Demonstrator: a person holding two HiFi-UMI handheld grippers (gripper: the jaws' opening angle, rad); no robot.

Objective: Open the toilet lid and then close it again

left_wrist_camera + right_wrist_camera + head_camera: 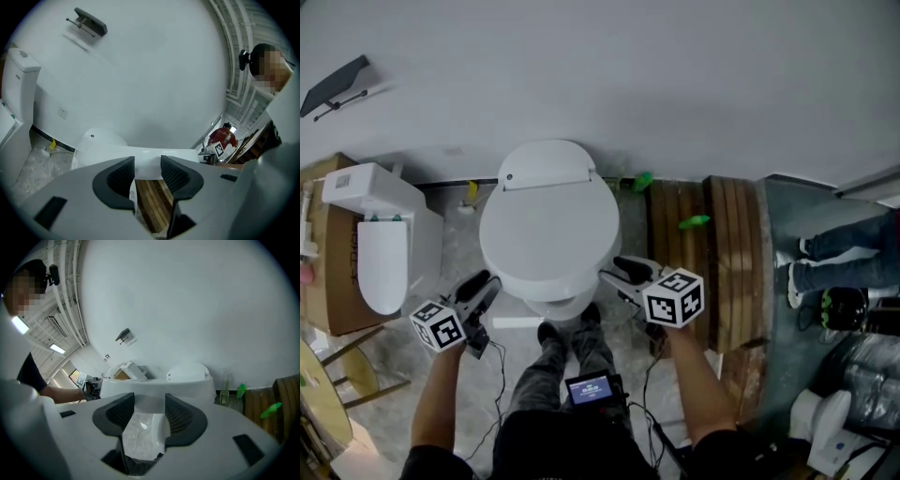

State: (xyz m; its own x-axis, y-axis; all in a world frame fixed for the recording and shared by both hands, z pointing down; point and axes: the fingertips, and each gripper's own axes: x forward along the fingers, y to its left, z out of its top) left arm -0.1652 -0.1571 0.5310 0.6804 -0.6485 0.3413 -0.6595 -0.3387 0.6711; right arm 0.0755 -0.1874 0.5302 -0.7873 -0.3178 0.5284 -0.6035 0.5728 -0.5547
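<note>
The toilet lid (548,230) lies flat on the bowl, closed, in front of the cistern (548,164) against the wall. I stand at the front of the toilet with a claw at each side of it. My left claw (486,284) hangs low beside the bowl's left front, and my right claw (621,269) is just beside the right front edge.

In the left gripper view my left claw (147,171) stands released, with its pads apart and nothing between them. The lid's white edge (154,153) runs across just beyond the tips. In the right gripper view my right claw (150,411) is likewise released and empty, aimed at the side of the bowl, with the lid (154,384) above and ahead of it.

I judge this to be the start of the opening step (though a shut lid alone cannot rule out that it has been opened and closed already). Neither claw touches the lid.

The next move calls for getting one pad under the lid's front lip while the other comes down on top. I should clench only on the lid and not on the seat beneath it. Then I swing the lid up and back on its hinge until it leans on the cistern. The lip is thin and smooth, so the grip may slip if it is shallow.
</note>
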